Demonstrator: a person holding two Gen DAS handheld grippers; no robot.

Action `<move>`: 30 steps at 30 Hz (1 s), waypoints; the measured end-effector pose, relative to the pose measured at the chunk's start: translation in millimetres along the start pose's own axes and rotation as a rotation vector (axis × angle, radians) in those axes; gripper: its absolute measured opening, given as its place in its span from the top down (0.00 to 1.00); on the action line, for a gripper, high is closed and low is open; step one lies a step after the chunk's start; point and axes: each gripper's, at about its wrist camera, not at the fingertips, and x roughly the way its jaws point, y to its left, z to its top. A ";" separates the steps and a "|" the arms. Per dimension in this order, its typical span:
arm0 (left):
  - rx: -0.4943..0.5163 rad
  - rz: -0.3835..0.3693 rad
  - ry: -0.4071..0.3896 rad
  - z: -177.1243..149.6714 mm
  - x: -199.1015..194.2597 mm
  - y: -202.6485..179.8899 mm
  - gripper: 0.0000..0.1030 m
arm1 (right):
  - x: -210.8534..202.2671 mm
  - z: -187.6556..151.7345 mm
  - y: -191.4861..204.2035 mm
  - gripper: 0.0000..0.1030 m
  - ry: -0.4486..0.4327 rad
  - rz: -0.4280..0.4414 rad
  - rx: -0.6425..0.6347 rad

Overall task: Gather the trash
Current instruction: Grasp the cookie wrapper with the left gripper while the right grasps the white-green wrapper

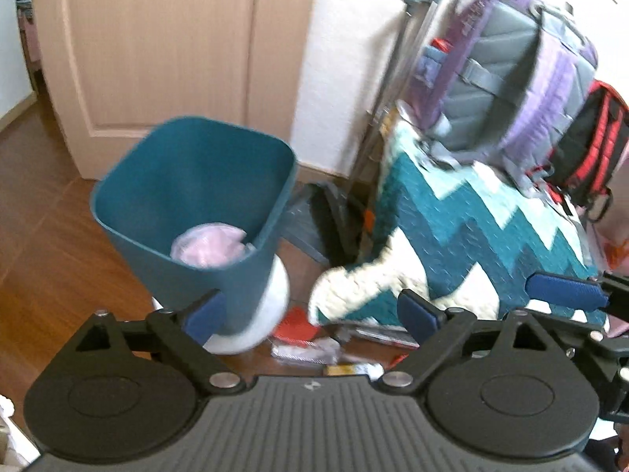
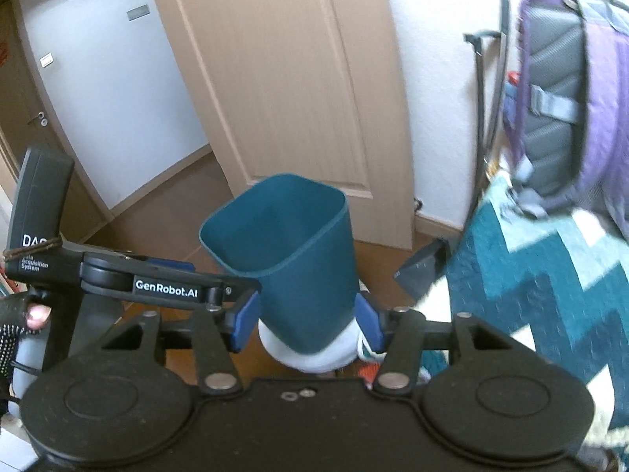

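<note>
A teal trash bin with a white base (image 1: 188, 204) is tilted above the wooden floor. A crumpled pink bag (image 1: 210, 249) lies inside it. My right gripper (image 2: 308, 324) is shut on the bin's lower body (image 2: 302, 259), one blue pad on each side. My left gripper (image 1: 312, 312) is open and empty, with its left pad against the bin's side. Wrappers and a red packet (image 1: 297, 324) lie on the floor under the bin. The left gripper's arm shows in the right wrist view (image 2: 165, 287), touching the bin's left side.
A teal and white zigzag quilt (image 1: 471, 244) covers furniture on the right, with a purple backpack (image 1: 511, 78) and a red and black backpack (image 1: 589, 145) on top. A beige door (image 1: 165, 39) stands behind the bin. A dark dustpan (image 1: 314, 220) leans near the wall.
</note>
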 end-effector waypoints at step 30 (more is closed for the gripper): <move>0.223 0.042 0.583 -196.4 273.5 -101.1 0.01 | 126.4 -260.3 -145.2 0.47 0.606 -0.236 0.461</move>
